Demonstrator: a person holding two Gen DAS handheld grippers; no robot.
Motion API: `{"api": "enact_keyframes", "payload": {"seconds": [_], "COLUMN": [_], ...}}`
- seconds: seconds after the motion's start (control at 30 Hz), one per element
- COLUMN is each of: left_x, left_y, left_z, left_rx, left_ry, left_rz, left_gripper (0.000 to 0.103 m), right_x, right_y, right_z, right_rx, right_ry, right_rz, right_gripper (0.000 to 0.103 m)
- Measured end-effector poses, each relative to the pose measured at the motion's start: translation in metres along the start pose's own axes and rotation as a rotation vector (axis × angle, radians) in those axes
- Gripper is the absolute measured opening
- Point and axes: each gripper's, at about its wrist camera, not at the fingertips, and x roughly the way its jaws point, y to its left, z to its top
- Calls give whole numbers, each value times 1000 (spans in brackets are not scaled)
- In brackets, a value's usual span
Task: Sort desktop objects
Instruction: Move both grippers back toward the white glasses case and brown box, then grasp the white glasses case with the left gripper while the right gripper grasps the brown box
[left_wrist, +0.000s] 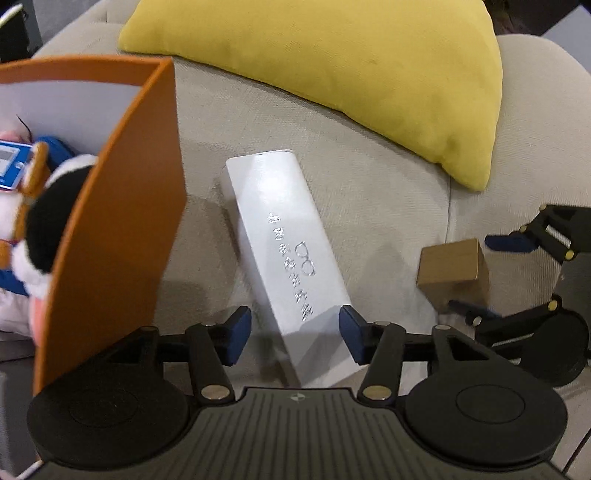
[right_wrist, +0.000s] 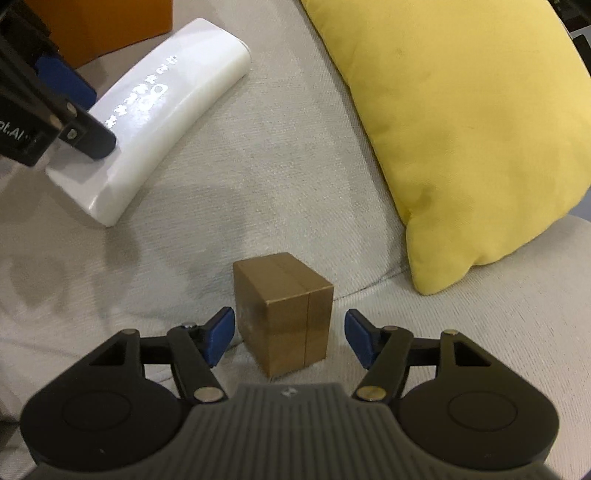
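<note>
A long white glasses case (left_wrist: 284, 254) with silver print lies on the beige sofa seat (left_wrist: 384, 206). My left gripper (left_wrist: 294, 334) is open, its blue pads on either side of the case's near end. A small brown cardboard box (right_wrist: 284, 314) stands on the seat. My right gripper (right_wrist: 289, 338) is open with the box between its fingers, apart from both pads. The case also shows in the right wrist view (right_wrist: 155, 118), with the left gripper's fingers (right_wrist: 85, 136) at its near end. The box (left_wrist: 454, 273) and the right gripper (left_wrist: 491, 277) show in the left wrist view.
An orange storage box (left_wrist: 110, 229) stands left of the case and holds a plush toy (left_wrist: 44, 221) and a small blue item (left_wrist: 11, 166). A yellow cushion (left_wrist: 332, 66) leans at the back of the sofa and also shows in the right wrist view (right_wrist: 461, 129).
</note>
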Motion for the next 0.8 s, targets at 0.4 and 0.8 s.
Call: {"api": "enact_keyframes", "payload": {"seconds": [0.4, 0.8], "left_x": [17, 7], "left_y": [-4, -43], "left_z": [4, -18], "left_rx": [-29, 399], "left_ry": [-69, 139], "left_rz": [-34, 45], "left_gripper": [71, 70], "right_x": [15, -3], "right_y": [-4, 18], "right_z": [5, 7], "right_rx": [39, -50], "right_ry": [33, -32], "right_rz": [41, 69], "right_gripper": [65, 55]}}
